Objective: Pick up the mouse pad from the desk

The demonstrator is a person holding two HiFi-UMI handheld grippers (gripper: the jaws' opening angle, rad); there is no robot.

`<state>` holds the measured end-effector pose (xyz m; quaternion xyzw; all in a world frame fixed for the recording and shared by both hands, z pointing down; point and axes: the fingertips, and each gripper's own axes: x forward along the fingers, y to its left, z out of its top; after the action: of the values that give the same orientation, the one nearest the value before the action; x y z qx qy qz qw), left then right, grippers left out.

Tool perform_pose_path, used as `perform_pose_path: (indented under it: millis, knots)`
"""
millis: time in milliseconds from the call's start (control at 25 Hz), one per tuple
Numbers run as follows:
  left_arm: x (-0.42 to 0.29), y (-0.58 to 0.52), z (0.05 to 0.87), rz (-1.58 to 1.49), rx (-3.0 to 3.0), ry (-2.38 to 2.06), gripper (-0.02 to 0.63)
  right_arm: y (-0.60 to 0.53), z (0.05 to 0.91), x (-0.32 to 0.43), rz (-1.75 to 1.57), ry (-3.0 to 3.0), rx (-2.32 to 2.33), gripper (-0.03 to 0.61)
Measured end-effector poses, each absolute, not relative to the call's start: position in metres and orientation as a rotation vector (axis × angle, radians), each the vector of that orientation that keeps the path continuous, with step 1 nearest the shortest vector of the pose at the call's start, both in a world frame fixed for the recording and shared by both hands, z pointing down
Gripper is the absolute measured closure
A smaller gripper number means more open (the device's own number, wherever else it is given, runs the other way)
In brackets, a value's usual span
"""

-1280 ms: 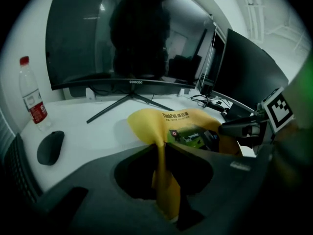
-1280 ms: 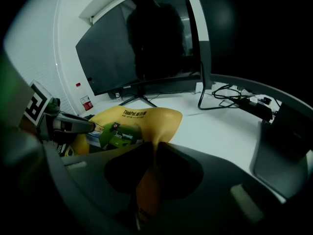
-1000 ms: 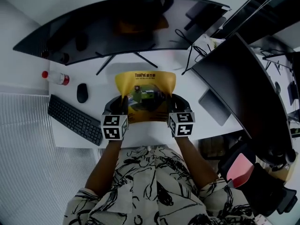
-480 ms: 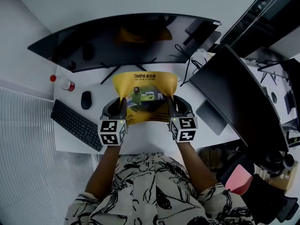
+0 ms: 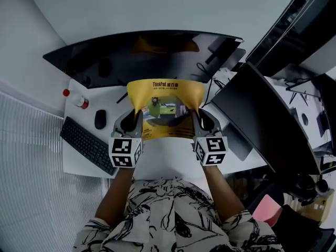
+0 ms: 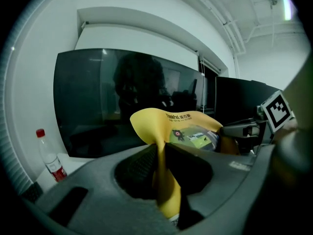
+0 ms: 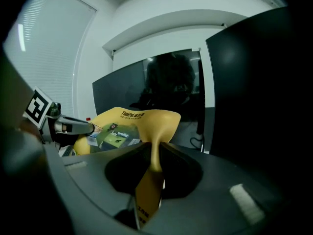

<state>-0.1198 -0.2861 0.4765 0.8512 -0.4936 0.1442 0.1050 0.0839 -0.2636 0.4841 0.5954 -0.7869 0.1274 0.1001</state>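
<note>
The yellow mouse pad with a printed picture hangs in the air above the white desk, bowed between both grippers. My left gripper is shut on the pad's left edge; in the left gripper view the yellow sheet is pinched between the dark jaws. My right gripper is shut on the right edge, and the pad runs up between its jaws in the right gripper view. The far half of the pad curls upward toward the monitor.
A wide curved monitor stands behind the pad, a second dark monitor at the right. A black keyboard, a black mouse and a red-capped bottle lie at the left. Cables trail by the monitor stand.
Both grippers have risen with the mouse pad held between them, lifting it higher off the desk. The pad's grip and bowed shape are unchanged.
</note>
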Motion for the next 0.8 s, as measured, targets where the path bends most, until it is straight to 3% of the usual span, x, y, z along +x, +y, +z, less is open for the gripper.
perform_pose_path:
  millis: [800]
  knots:
    - [-0.126, -0.291, 0.355, 0.165, 2.722, -1.585, 0.543, -0.27, 0.362, 0.08, 0.049, -2.474, 1.848, 0.506]
